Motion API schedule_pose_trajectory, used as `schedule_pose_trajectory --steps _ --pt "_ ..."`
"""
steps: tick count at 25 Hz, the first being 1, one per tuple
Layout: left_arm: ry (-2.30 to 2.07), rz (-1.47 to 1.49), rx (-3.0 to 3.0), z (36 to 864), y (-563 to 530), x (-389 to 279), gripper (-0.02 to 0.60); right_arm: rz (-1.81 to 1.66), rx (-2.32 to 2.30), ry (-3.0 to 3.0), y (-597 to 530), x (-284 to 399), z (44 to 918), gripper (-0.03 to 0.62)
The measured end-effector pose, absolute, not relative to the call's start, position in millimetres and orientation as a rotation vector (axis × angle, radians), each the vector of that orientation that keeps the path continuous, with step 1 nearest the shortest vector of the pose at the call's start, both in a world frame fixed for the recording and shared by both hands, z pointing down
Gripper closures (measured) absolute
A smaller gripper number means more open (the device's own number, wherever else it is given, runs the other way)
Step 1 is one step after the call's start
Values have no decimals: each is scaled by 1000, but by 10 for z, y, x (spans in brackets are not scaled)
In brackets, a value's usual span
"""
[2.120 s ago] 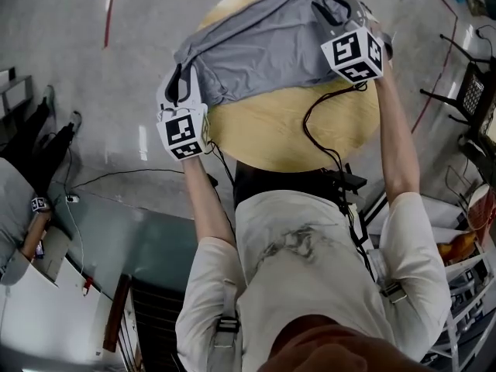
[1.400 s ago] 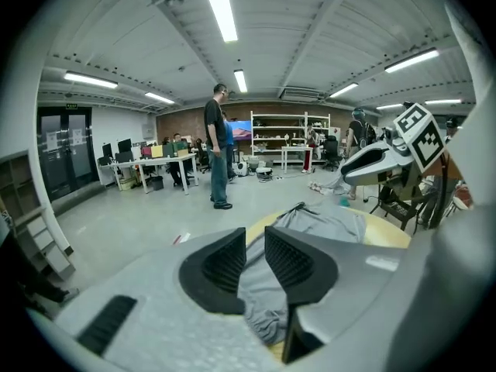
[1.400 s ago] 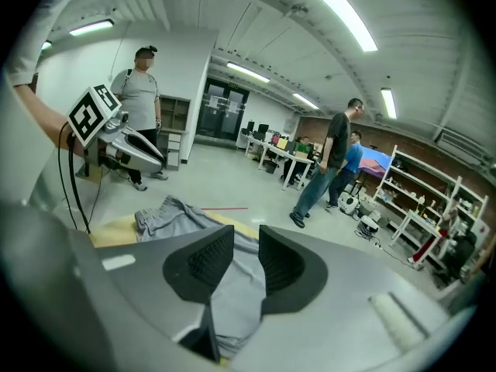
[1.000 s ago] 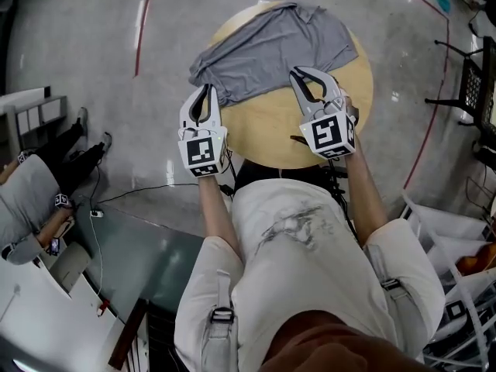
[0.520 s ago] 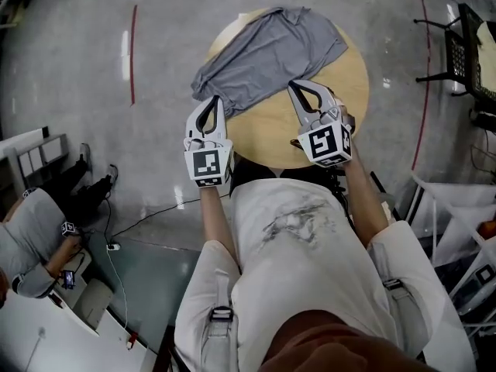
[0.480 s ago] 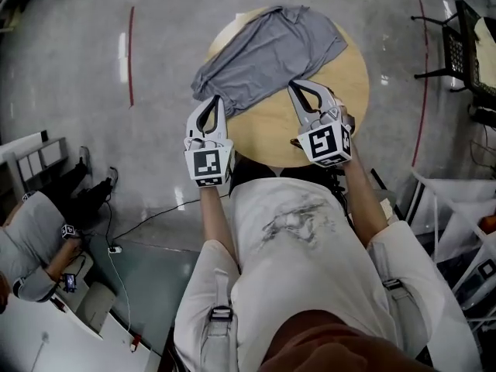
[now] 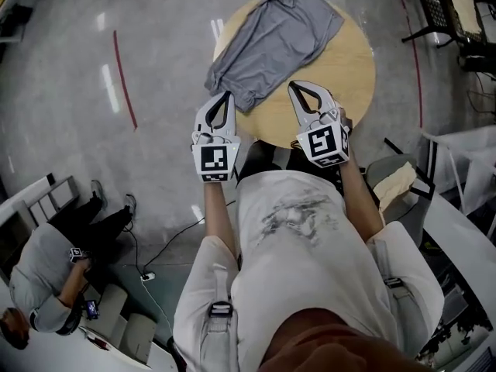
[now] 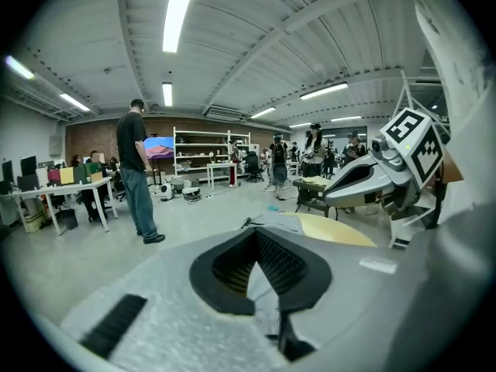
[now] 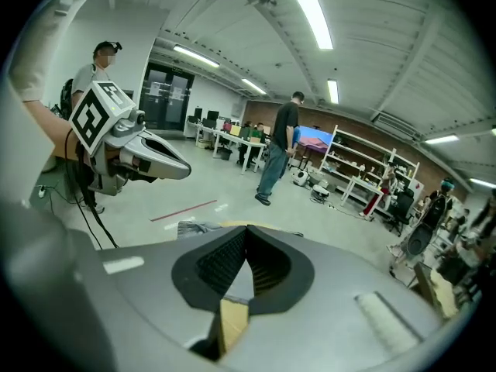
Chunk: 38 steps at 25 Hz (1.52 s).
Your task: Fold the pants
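Note:
The grey pants [image 7: 275, 41] lie folded in a long strip across the far half of the round wooden table [image 7: 341, 76]. My left gripper [image 7: 226, 97] hovers at the table's near left edge, just short of the pants' near end, jaws shut with nothing in them. My right gripper [image 7: 295, 87] is over the bare wood near the front edge, also shut and empty. In the left gripper view the closed jaws [image 8: 254, 232] point at the pants [image 8: 271, 222], with the right gripper [image 8: 364, 183] alongside. The right gripper view shows its closed jaws [image 9: 246, 229] and the left gripper [image 9: 143, 157].
A red line [image 7: 124, 80] runs on the concrete floor left of the table. A person sits on the floor at the lower left [image 7: 46, 277], with a cable [image 7: 174, 235] nearby. Black racks [image 7: 438, 6] stand at the upper right. Several people [image 8: 138, 173] stand by desks and shelves farther off.
Both grippers have let go of the pants and drawn back to the table's near edge, their jaws closing empty. The pants now lie flat. The head view has swung round.

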<state>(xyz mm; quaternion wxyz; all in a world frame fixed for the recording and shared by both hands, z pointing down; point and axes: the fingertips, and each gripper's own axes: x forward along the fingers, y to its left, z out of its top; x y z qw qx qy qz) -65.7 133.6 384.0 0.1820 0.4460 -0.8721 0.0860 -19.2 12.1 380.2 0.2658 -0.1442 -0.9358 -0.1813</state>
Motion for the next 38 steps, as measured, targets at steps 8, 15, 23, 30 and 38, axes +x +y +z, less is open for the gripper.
schedule_pose_trajectory --steps 8,15,23,30,38 --pt "-2394 201 1363 3786 1386 -615 574 -436 -295 -2520 323 -6 3740 585" --pt "-2362 223 1422 3768 1293 -511 574 -409 -284 -2519 393 130 3814 585" --pt "-2302 297 1541 3717 1351 -307 574 -385 -192 -2557 554 370 3764 585" --pt "-2225 329 1713 3648 1451 -122 574 -328 -9 -2576 713 607 3749 585" --pt "-2139 380 1876 3544 1764 150 574 -270 180 -2592 1094 873 3677 585"
